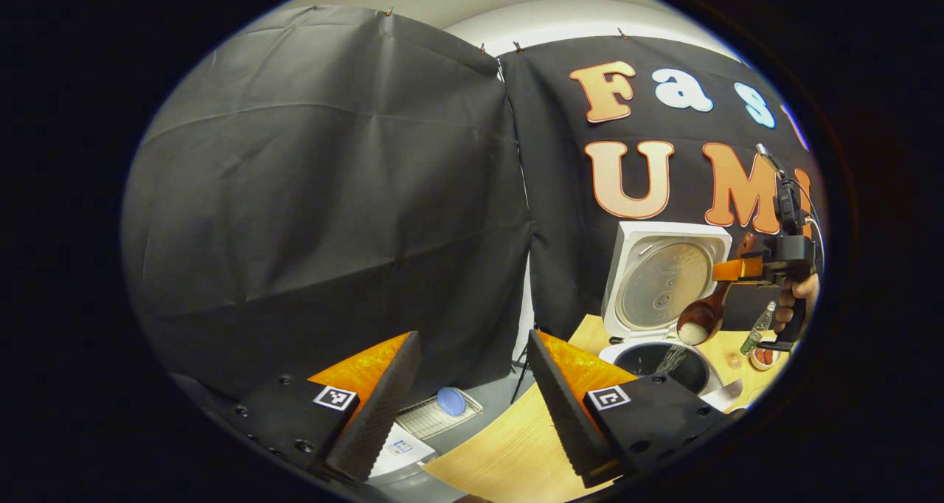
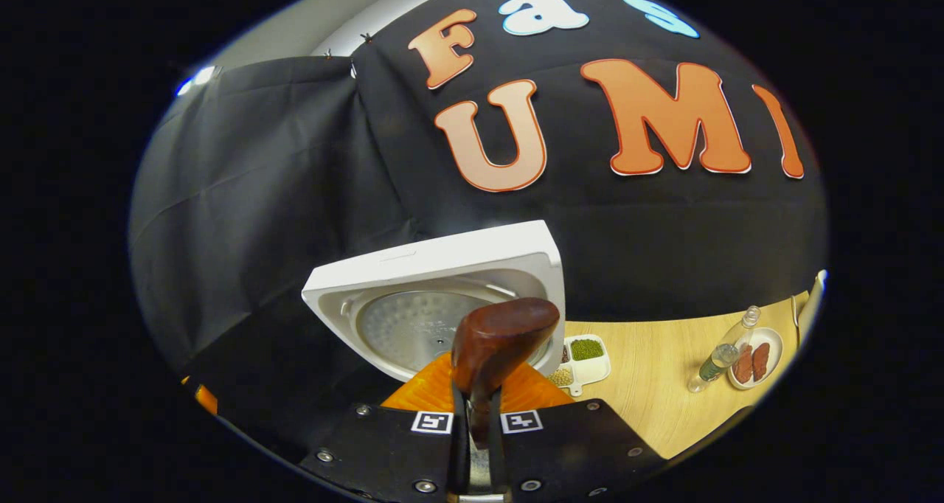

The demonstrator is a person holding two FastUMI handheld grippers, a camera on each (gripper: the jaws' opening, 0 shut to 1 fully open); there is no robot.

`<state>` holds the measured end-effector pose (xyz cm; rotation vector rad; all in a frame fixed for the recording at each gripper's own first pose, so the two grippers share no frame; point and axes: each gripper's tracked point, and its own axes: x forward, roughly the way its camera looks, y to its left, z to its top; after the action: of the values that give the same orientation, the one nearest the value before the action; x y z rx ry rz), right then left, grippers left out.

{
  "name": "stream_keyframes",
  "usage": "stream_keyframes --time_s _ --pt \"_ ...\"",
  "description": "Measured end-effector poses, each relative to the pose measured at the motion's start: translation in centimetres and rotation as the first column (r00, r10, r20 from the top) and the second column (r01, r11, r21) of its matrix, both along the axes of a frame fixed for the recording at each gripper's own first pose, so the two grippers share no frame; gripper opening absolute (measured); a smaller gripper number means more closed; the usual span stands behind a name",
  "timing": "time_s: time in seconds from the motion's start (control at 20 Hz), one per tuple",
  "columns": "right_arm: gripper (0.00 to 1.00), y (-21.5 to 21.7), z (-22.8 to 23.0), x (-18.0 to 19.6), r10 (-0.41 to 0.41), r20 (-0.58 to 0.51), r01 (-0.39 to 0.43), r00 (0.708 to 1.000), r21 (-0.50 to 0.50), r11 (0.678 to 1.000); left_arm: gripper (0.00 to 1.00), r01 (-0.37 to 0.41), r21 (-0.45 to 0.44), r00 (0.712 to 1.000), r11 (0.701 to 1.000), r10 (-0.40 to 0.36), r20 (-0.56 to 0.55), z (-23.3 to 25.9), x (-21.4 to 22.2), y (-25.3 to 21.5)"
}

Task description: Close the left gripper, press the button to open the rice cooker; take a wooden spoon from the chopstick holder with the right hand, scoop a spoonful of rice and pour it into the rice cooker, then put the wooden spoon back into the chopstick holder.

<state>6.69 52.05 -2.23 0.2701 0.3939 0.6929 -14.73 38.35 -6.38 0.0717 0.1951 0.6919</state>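
Left gripper view looks past the left claw (image 1: 472, 392), whose two fingers stand wide apart with nothing between them. It hangs over the edge of the wooden worktop (image 1: 509, 444). Farther off on the right stands the white rice cooker (image 1: 656, 355) with its lid (image 1: 664, 282) swung up and its dark pot open. A hand (image 1: 800, 296) holds the right claw (image 1: 737, 271) above the cooker. That claw holds the wooden spoon (image 1: 700, 318), which is tipped down over the pot. A lump of white rice (image 1: 692, 333) sits at the lip of the spoon, and some grains are falling toward the pot. Near the cooker stand a small bottle (image 1: 759, 330) and a small dish with red pieces (image 1: 763, 357). Below the worktop, a blue round thing (image 1: 451, 401) lies on a white rack.

Right gripper view looks along the right claw (image 2: 476, 414). Its fingers are squeezed tight on the spoon's handle, and the brown back of the spoon (image 2: 501, 341) bowl sticks up in front. Behind it is the open lid (image 2: 442, 296) of the cooker. On the worktop (image 2: 649, 385) to the right sit a white tray with green and pale beans (image 2: 582, 363), the bottle (image 2: 719, 359) and the dish (image 2: 752, 363).
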Motion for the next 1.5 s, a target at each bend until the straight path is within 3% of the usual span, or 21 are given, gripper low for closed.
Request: stream_keyframes --time_s 0.55,1.1,1.3,1.5 --pt "0.1 1.9 1.9 -2.0 0.122 0.183 -0.104 0.976 -0.105 0.989 0.98 -0.011 -0.003 1.0 1.0 0.011 -0.007 -0.6 -0.1 0.2" --pt "0.1 3.7 3.4 -5.9 0.317 0.414 -0.202 0.853 -0.298 0.933 0.99 -0.002 -0.002 1.0 1.0 0.002 -0.011 -0.9 0.6 -0.7" --pt "0.09 2.6 3.7 -5.8 0.307 0.399 -0.202 0.864 -0.283 0.937 0.98 0.003 0.009 1.0 1.0 -0.003 -0.008 -0.5 0.5 -1.4" --pt "0.1 0.1 3.9 -5.3 0.257 0.33 -0.202 0.909 -0.191 0.961 0.99 0.023 0.023 1.0 0.999 -0.023 -0.006 0.0 1.1 -2.6"
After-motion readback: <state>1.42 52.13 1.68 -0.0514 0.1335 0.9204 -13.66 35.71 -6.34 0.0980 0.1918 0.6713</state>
